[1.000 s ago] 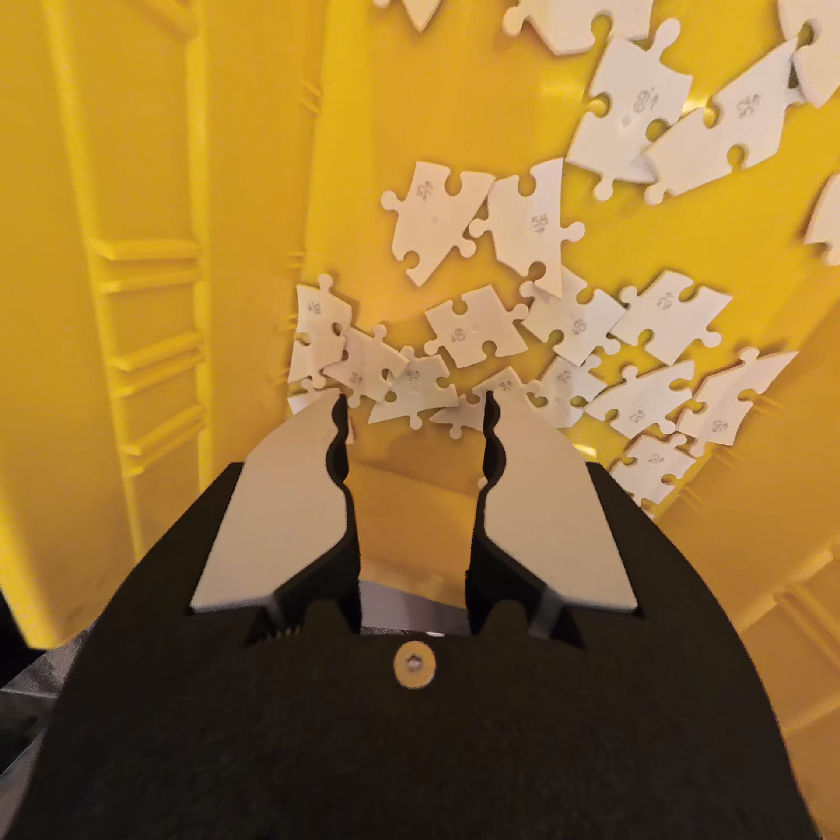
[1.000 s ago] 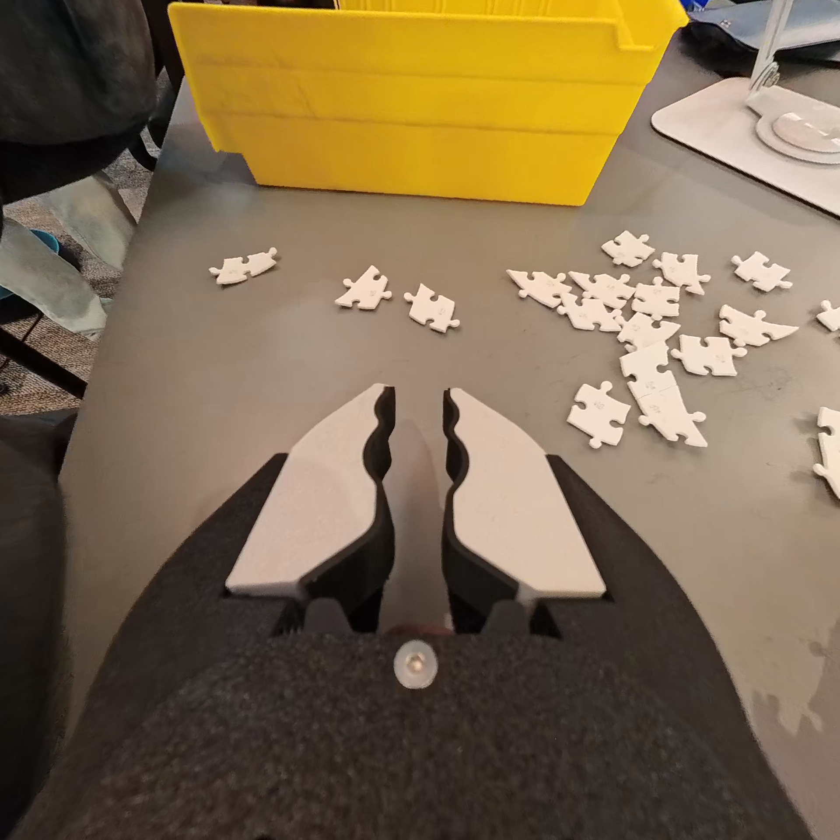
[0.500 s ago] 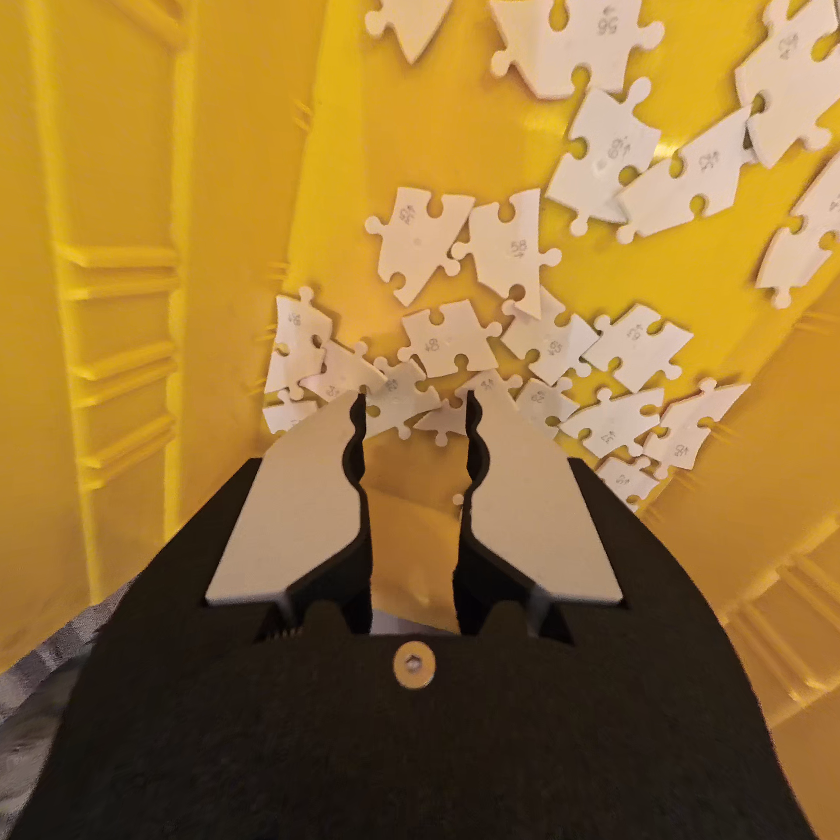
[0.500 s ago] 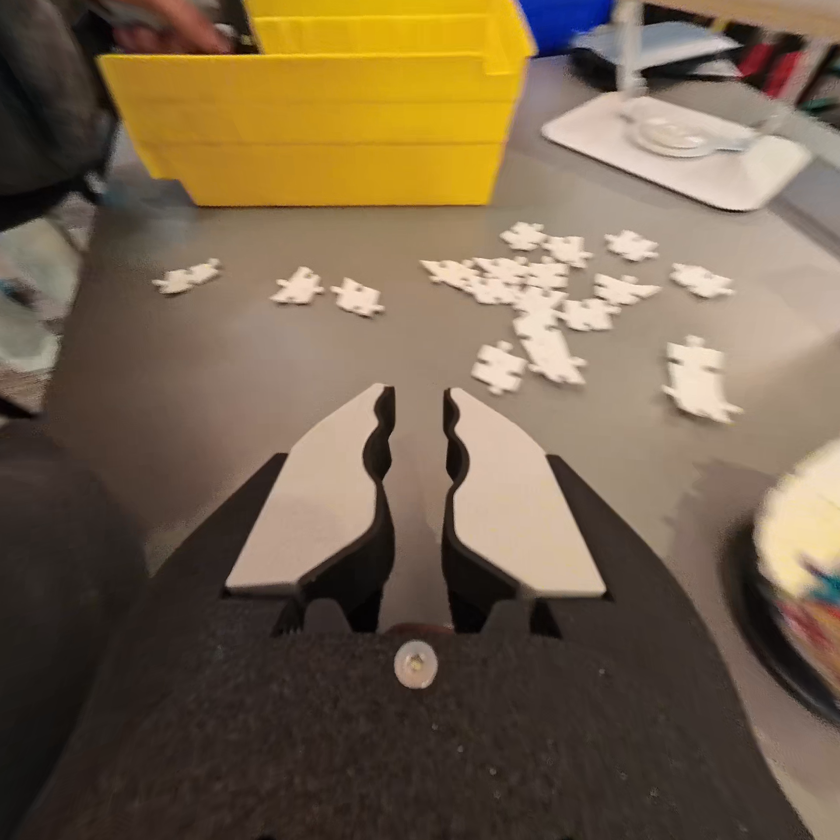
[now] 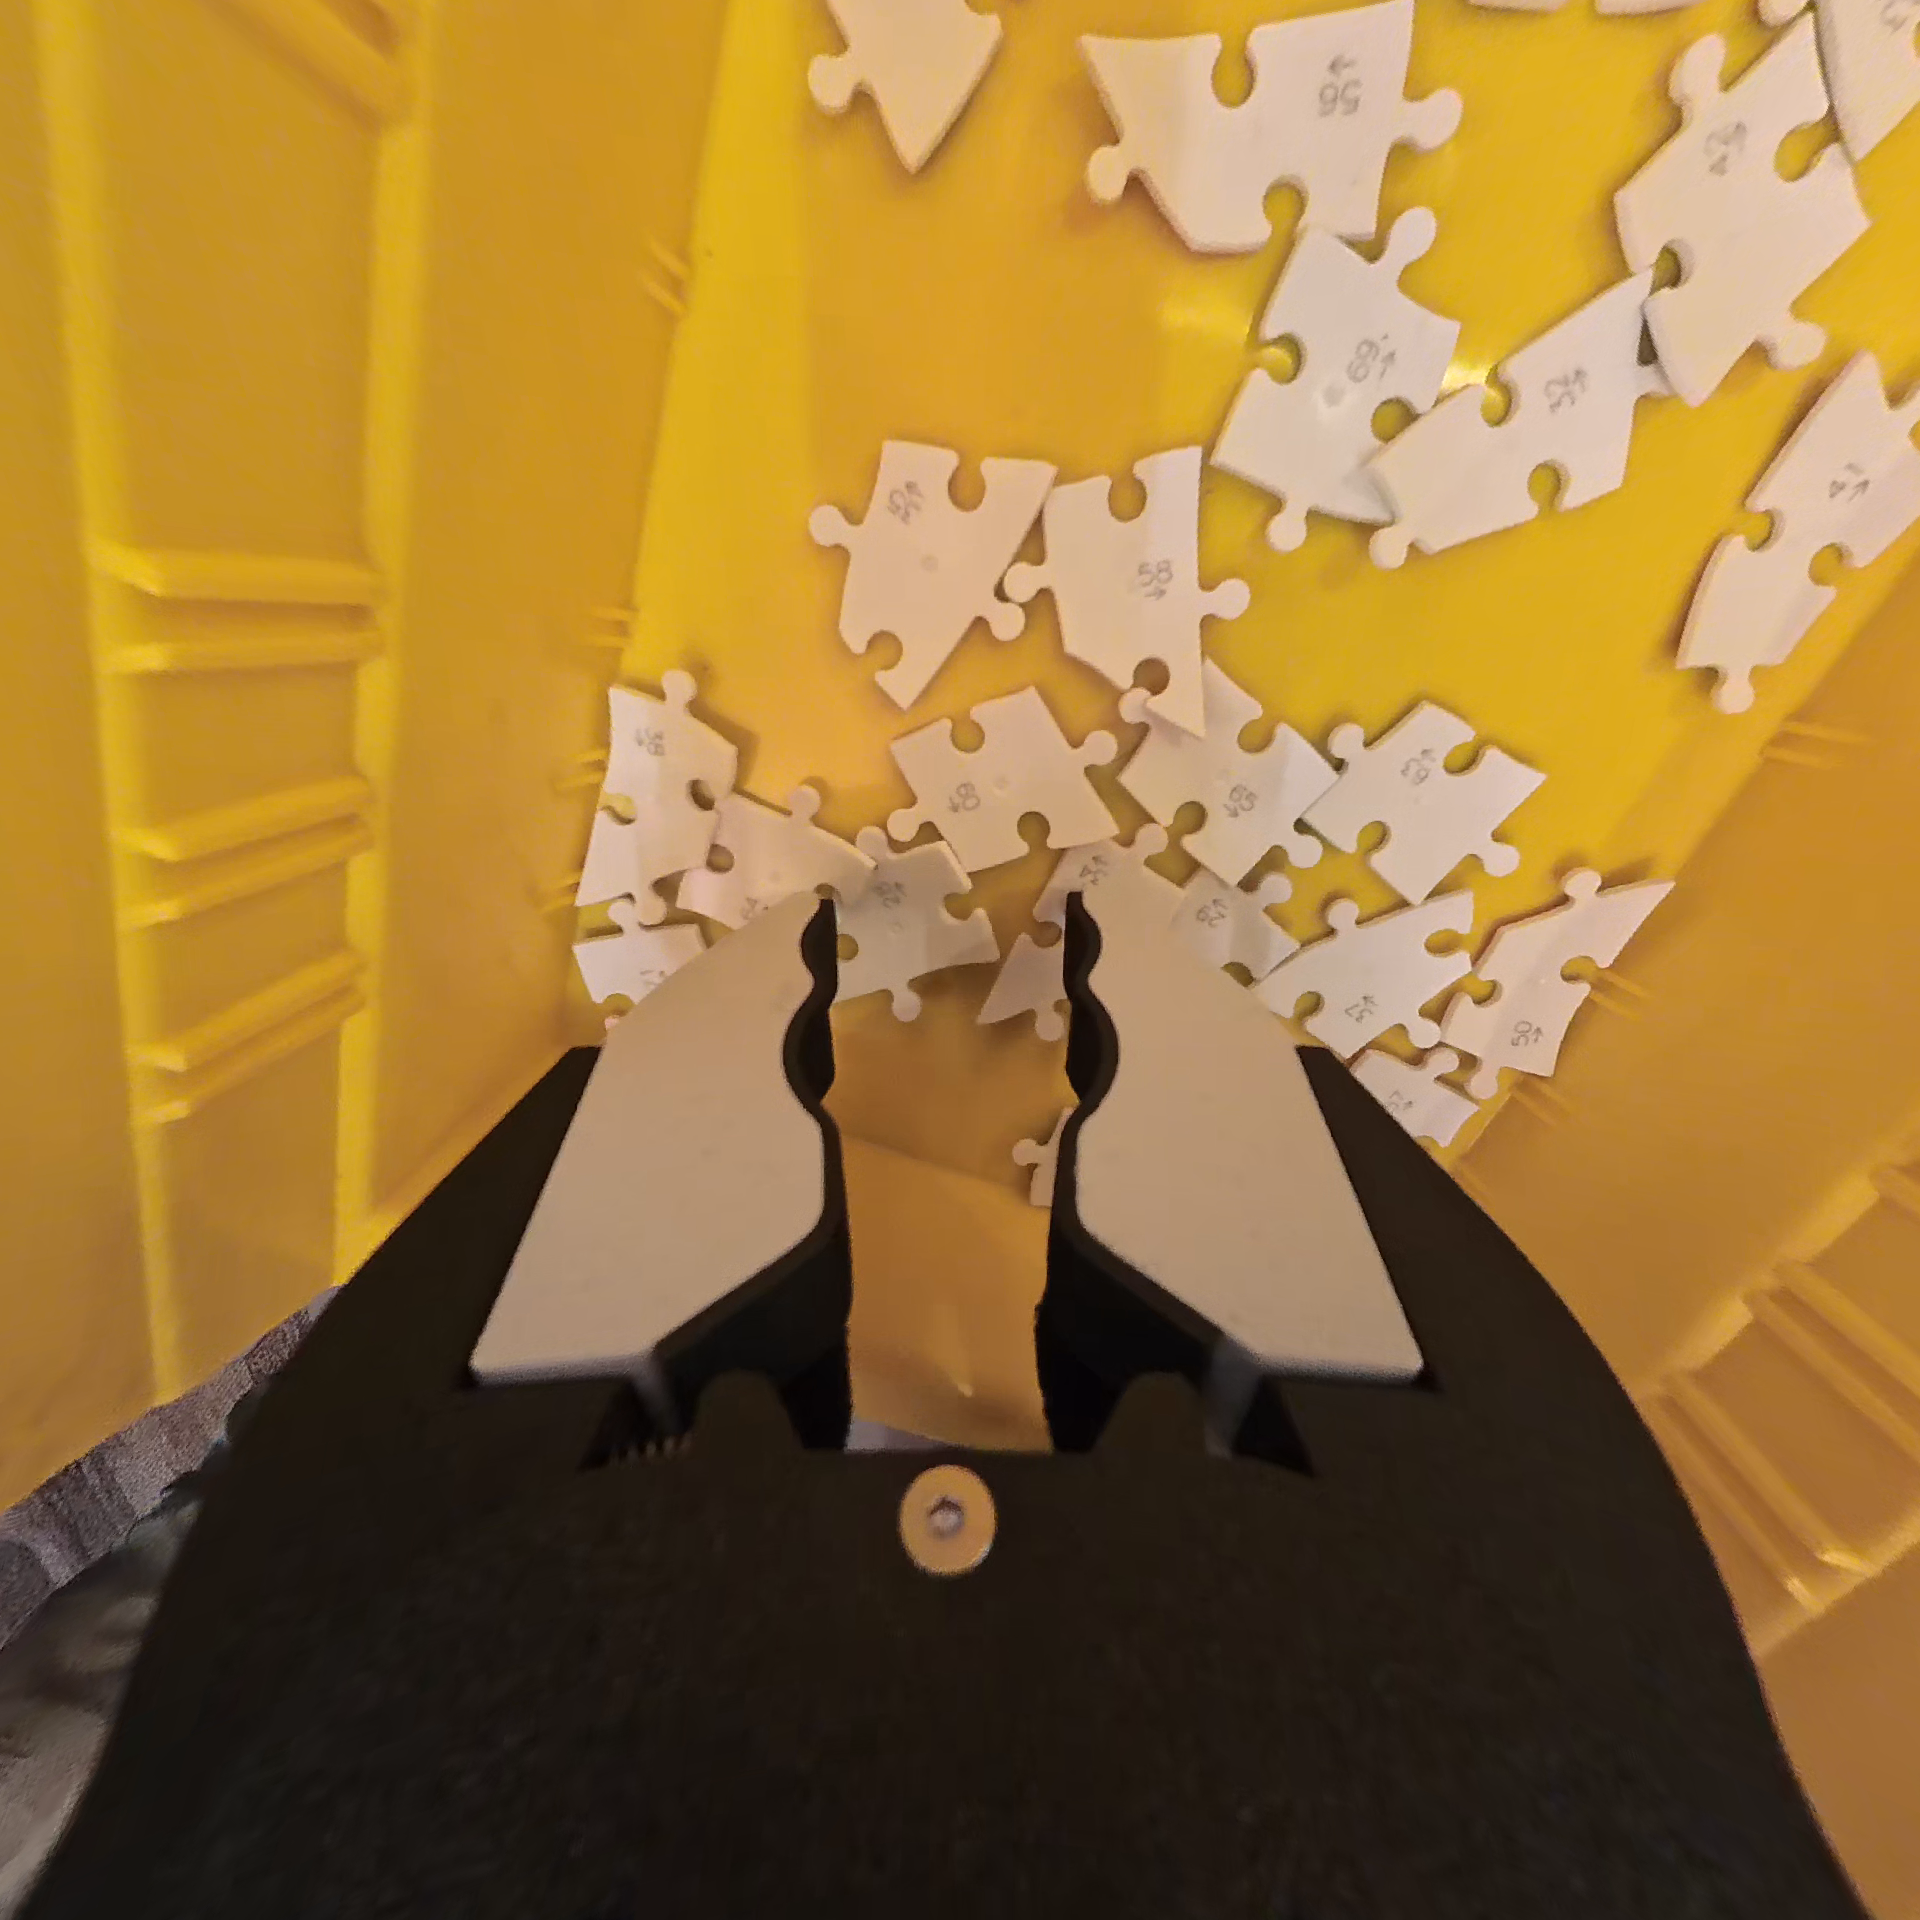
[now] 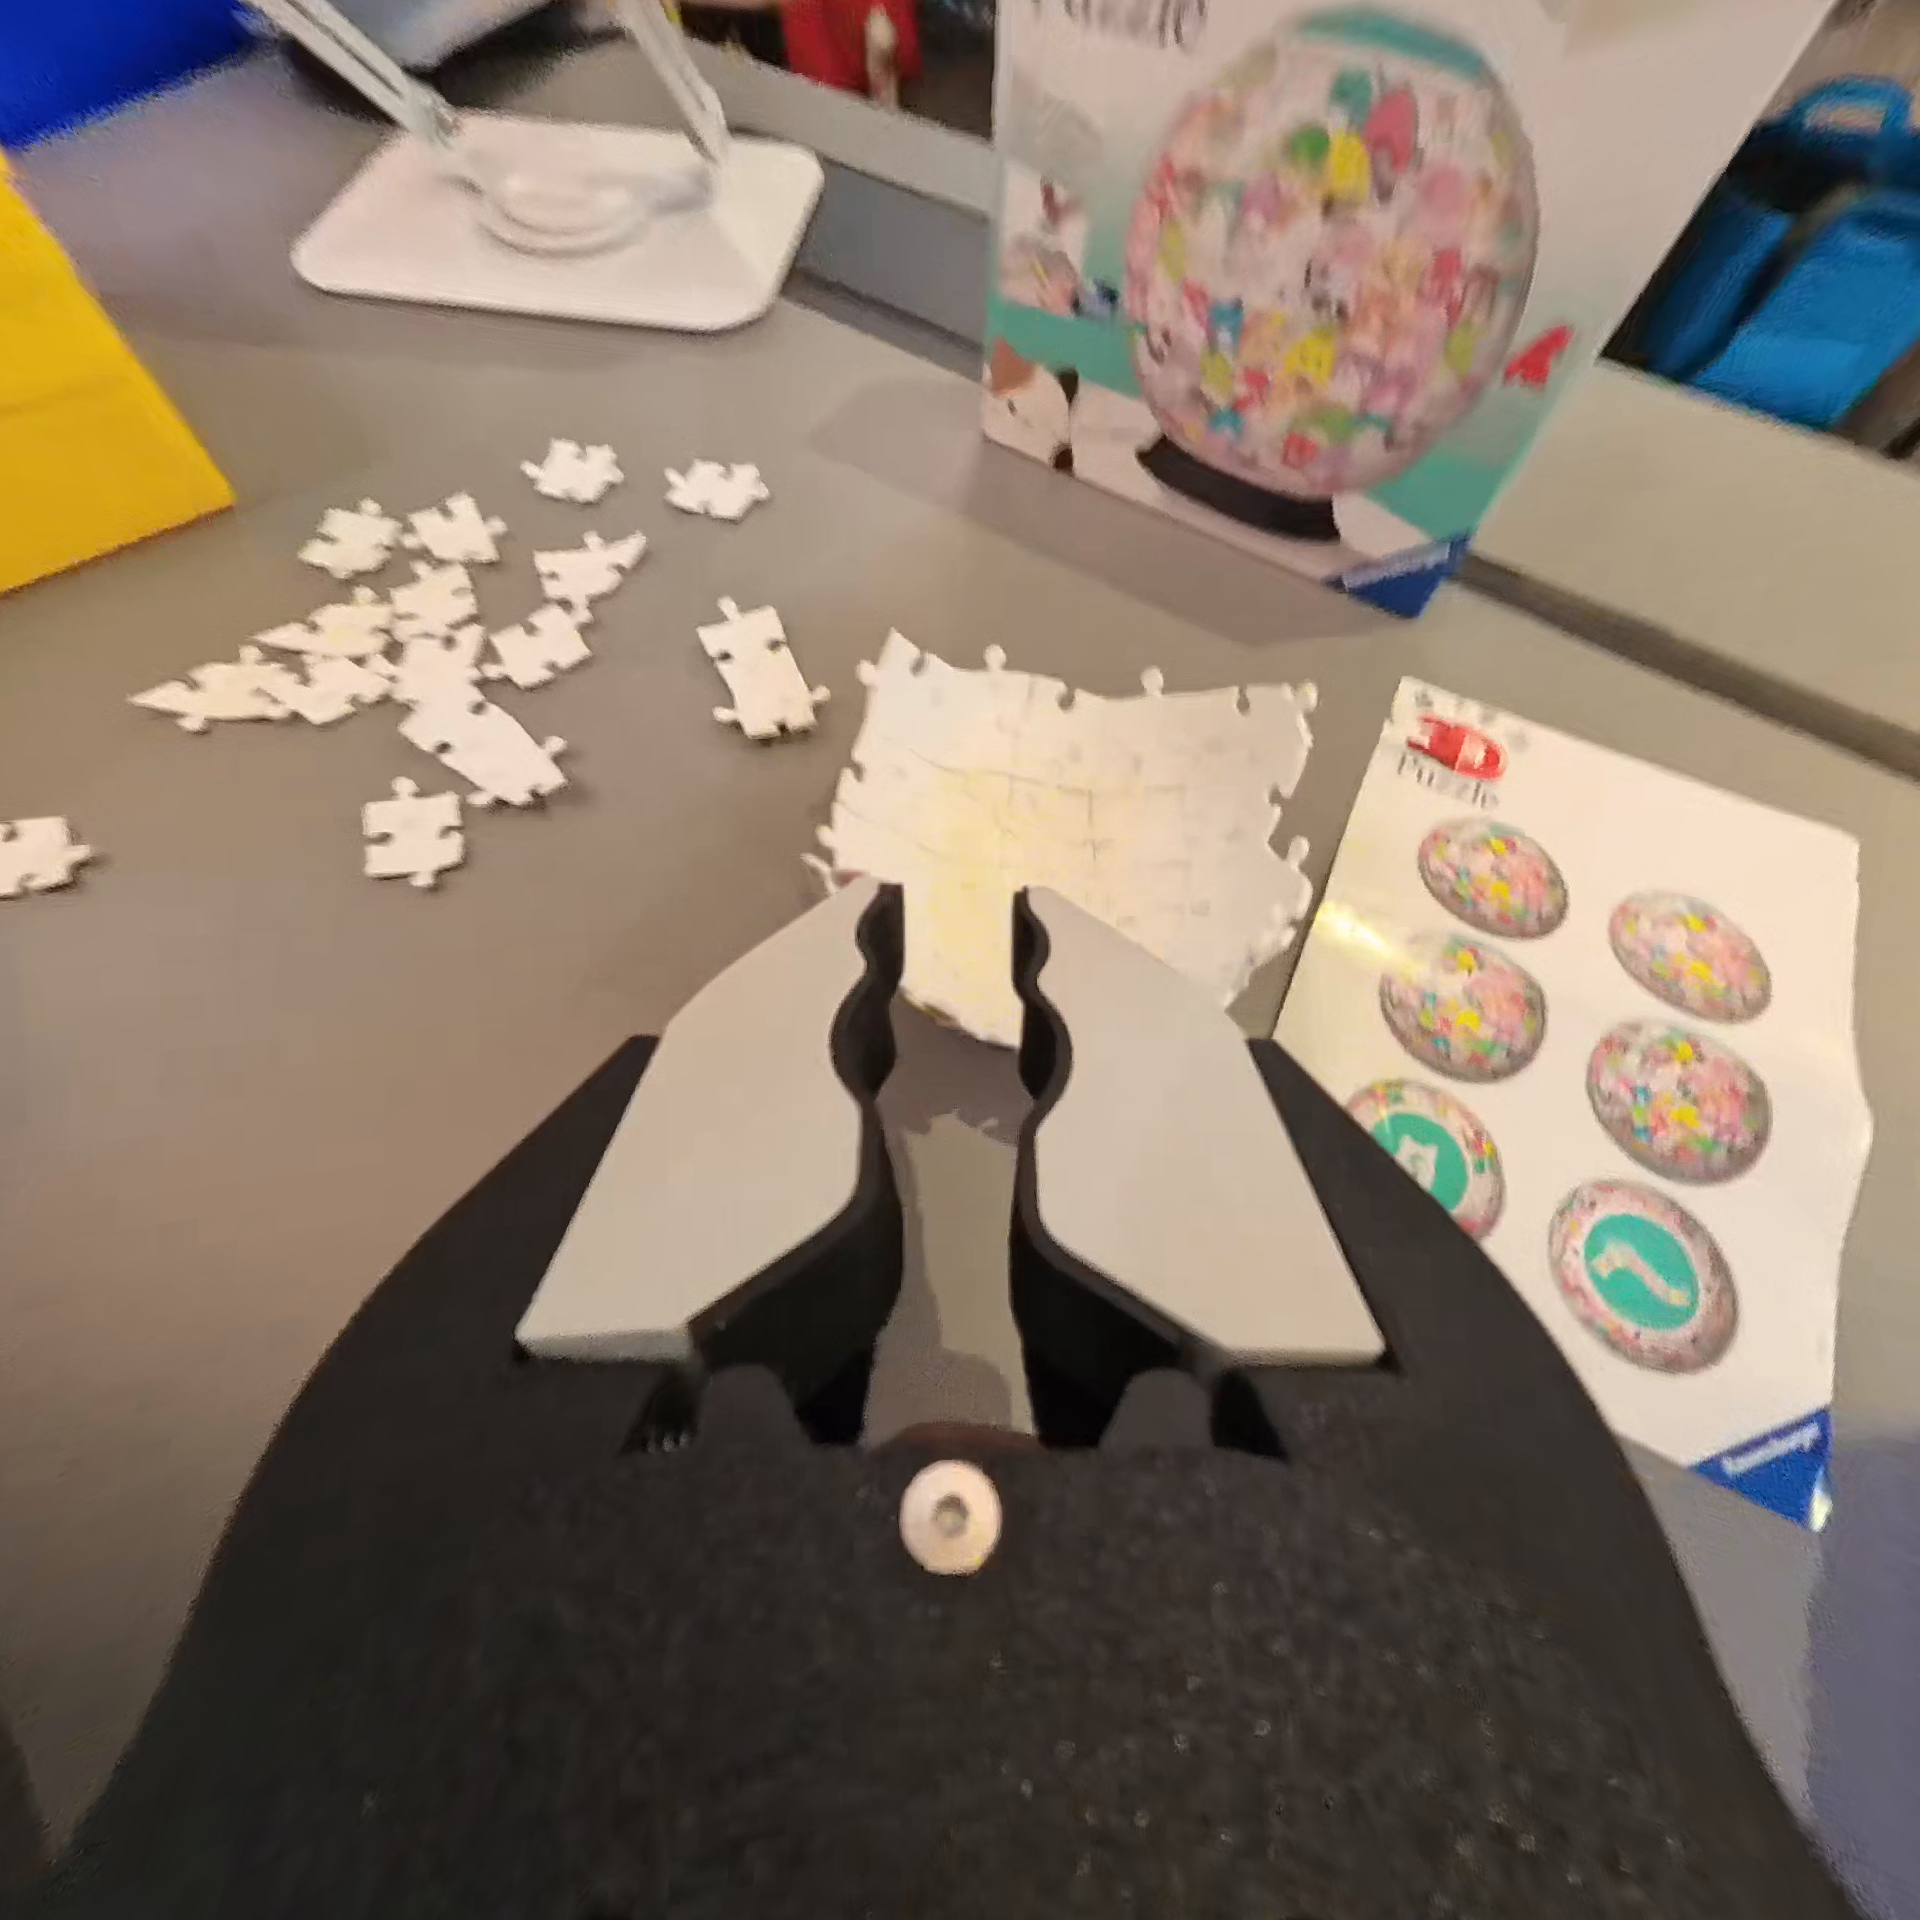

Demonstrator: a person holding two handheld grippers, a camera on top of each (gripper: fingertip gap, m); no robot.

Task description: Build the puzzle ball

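I see small printed marks on the puzzle pieces [image 5: 997, 790] in the bin [image 5: 520, 416], and lettering on the box [image 6: 1299, 270] and leaflet [image 6: 1579, 1039].

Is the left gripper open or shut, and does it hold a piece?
Open and empty. The left gripper shows a clear gap between its fingers, poised above the white puzzle pieces in the yellow bin.

White puzzle pieces [image 5: 992, 790] in yellow bin [image 5: 249, 623]; box [image 6: 1299, 281] seemingly multicoloured (blurred).
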